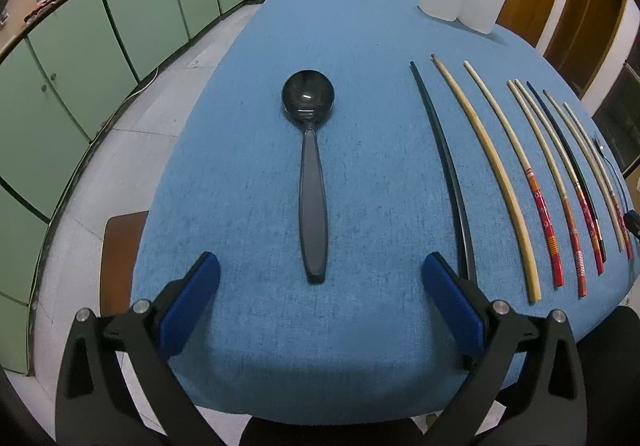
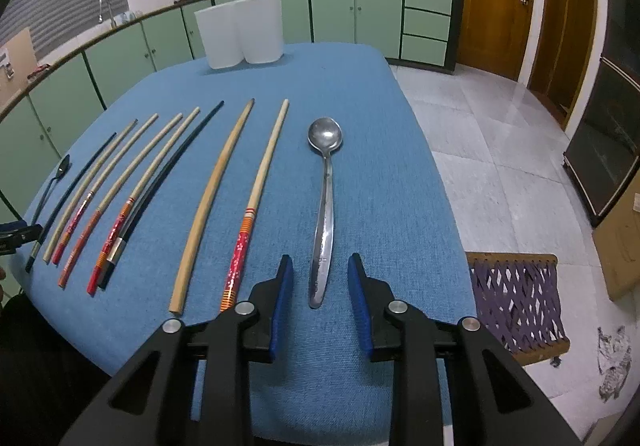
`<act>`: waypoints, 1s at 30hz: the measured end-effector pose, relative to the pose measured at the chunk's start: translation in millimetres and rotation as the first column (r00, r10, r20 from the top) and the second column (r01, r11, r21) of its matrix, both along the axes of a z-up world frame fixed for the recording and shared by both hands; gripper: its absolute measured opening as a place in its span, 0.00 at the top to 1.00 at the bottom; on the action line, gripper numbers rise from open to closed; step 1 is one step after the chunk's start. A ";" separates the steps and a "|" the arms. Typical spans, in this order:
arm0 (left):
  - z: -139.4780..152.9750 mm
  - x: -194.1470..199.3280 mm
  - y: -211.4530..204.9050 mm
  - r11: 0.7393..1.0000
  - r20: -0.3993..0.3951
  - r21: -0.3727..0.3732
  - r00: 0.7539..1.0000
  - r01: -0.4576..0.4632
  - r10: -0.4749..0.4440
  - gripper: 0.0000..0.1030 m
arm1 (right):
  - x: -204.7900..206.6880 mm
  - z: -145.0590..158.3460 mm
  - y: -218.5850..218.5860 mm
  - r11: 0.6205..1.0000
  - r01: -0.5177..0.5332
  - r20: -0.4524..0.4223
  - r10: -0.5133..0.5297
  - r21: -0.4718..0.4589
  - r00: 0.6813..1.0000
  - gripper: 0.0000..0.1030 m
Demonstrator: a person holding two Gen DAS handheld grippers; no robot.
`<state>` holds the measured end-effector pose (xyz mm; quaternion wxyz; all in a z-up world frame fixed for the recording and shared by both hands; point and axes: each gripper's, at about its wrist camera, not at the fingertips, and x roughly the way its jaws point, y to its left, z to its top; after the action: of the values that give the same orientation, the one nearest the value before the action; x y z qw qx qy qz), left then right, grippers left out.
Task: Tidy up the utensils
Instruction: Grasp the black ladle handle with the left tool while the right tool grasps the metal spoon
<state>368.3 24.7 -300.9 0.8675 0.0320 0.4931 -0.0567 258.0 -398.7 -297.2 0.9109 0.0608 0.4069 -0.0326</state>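
i have both claws low over the near edge of the blue table (image 1: 248, 150). left claw (image 1: 320, 268) is released, jaws spread wide, nothing between the pads; the black spoon (image 1: 312, 182) lies straight ahead of it, bowl far, handle end near, just past the fingertips and centred in the gap. right claw (image 2: 320, 270) is also released but narrower, its pads flanking the near end of the metal spoon (image 2: 323, 214) without touching it, as far as i can tell.

the chopsticks (image 2: 208, 198) lie in a loose row between the two spoons, some plain wood, some with red patterned ends, some black. two of them at left in the right wrist view seem to overlap near their thick ends. a small dark teaspoon (image 2: 52, 182) sits at the far left of that row. two white containers (image 2: 240, 32) stand touching each other at the far edge of the table, well apart from everything else; i judge these the likely destination.

handling notes:
- black spoon: looks like plastic, so light and stiff; glossy, could slip. grip the wide flat part of the handle.
- metal spoon: heavier, rigid, smooth; the thin neck would pivot, so take the broad near end of the handle.
- both lie flat on cloth, so pads must come right down to the fabric.
- chopsticks: thin, may roll; take them at the thick ends.
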 end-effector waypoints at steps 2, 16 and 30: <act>0.7 0.0 1.0 1.000 0.003 0.002 1.000 0.003 -0.003 0.04 | 1.0 -0.3 -0.5 1.000 0.004 0.006 -0.004 -0.002 1.000 0.76; 12.6 -4.9 -5.8 0.999 0.025 0.032 1.000 0.002 -0.003 0.66 | 5.6 14.0 -2.5 1.000 -0.003 0.003 0.003 0.006 1.000 0.91; 34.0 -9.3 5.5 0.999 0.077 -0.043 0.997 -0.016 0.019 0.91 | 0.3 42.0 1.5 1.000 -0.005 0.053 0.005 -0.004 0.999 0.91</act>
<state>359.0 30.3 -266.9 0.8869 0.0117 0.4580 -0.0583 258.3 -397.3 -255.2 0.9216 0.0588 0.3825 -0.0296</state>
